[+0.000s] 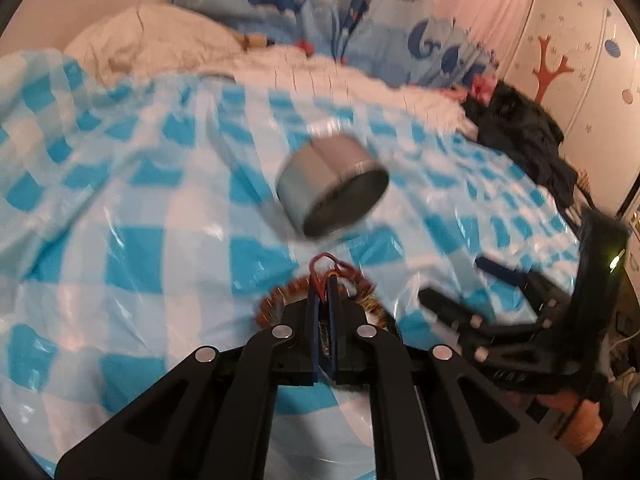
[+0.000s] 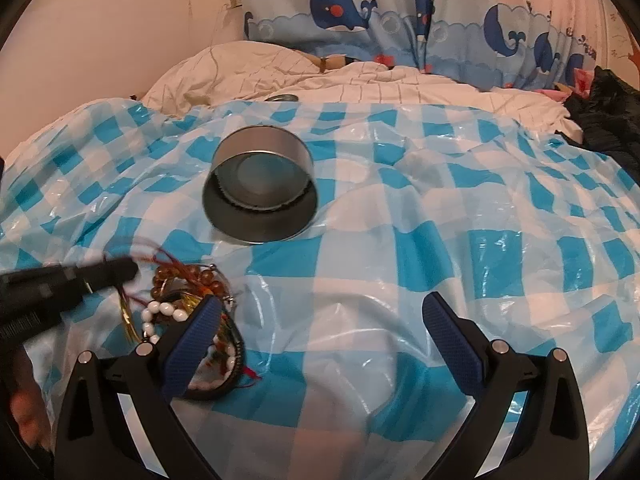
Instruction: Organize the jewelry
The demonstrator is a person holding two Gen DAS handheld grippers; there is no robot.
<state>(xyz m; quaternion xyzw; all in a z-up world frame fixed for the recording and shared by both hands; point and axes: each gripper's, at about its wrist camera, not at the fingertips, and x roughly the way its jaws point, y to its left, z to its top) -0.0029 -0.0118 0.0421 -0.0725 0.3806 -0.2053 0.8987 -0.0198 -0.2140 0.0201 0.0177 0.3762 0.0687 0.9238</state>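
Note:
A round metal tin [image 2: 261, 188] lies tipped on its side on the blue-and-white checked plastic sheet [image 2: 400, 248], its open mouth facing me; it also shows in the left wrist view [image 1: 332, 186]. A heap of bracelets [image 2: 188, 300], amber beads, white beads and red cord, lies at front left. My left gripper [image 1: 325, 300] is shut on a red-corded bracelet [image 1: 332, 268] over the amber beads [image 1: 280, 300]; it shows blurred in the right wrist view [image 2: 132, 270]. My right gripper [image 2: 320, 320] is open and empty, its left finger beside the heap.
The sheet covers a bed with a white quilt [image 2: 320, 76] and pillow behind. A whale-print curtain [image 2: 400, 12] hangs at the back. Dark clothing [image 1: 528, 140] lies at the right edge of the bed.

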